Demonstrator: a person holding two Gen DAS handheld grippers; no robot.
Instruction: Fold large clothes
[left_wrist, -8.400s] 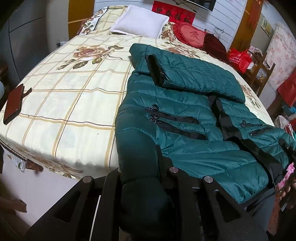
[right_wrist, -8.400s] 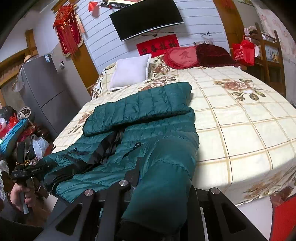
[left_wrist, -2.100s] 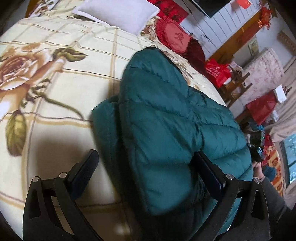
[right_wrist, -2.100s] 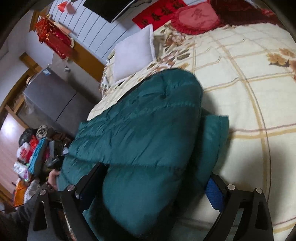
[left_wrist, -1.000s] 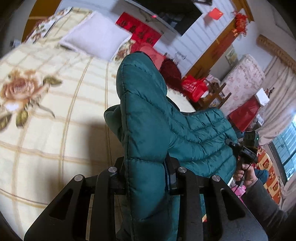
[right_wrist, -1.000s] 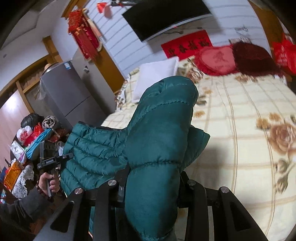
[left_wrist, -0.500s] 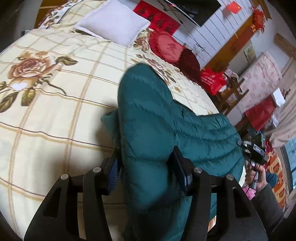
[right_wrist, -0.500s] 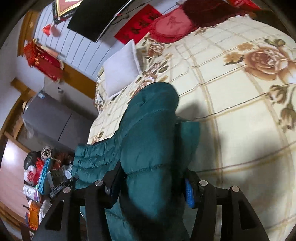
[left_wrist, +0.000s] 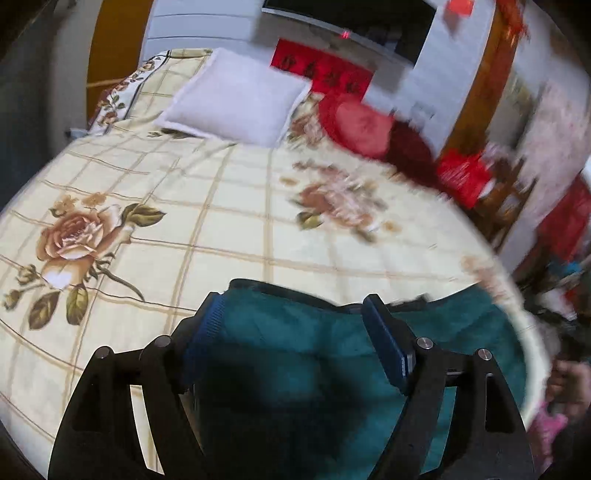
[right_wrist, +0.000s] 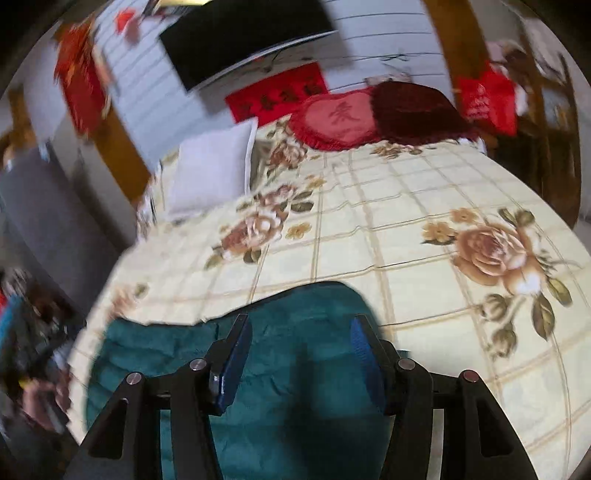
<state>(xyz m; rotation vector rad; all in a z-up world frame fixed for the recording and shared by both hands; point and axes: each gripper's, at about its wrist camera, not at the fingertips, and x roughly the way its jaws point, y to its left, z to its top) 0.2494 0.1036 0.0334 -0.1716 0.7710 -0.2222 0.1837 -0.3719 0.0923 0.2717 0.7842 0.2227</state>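
Note:
The teal quilted jacket (left_wrist: 461, 325) lies folded in a low bundle on the flowered bedspread (left_wrist: 229, 229), near the bed's front edge. My left gripper (left_wrist: 291, 317) hangs just over it. Its jaws are opening, and both blue pads (left_wrist: 207, 325) stand clear of the cloth that shows between them. In the right wrist view the same jacket (right_wrist: 155, 347) spreads under my right gripper (right_wrist: 299, 339). Those jaws are closing a little, with jacket cloth between the blue pads (right_wrist: 364, 354) and no pad pressing on it. Both views are motion-blurred.
A white pillow (left_wrist: 236, 96), a red heart cushion (right_wrist: 336, 118) and a dark red cushion (right_wrist: 413, 107) lie at the head of the bed. A TV (right_wrist: 243, 37) hangs on the wall. A grey cabinet (right_wrist: 44, 221) stands left, cluttered furniture (left_wrist: 498, 199) right.
Half a second ago each gripper held a raised fold of the jacket. Both have since let go and drawn back, and the jacket now lies low on the bed.

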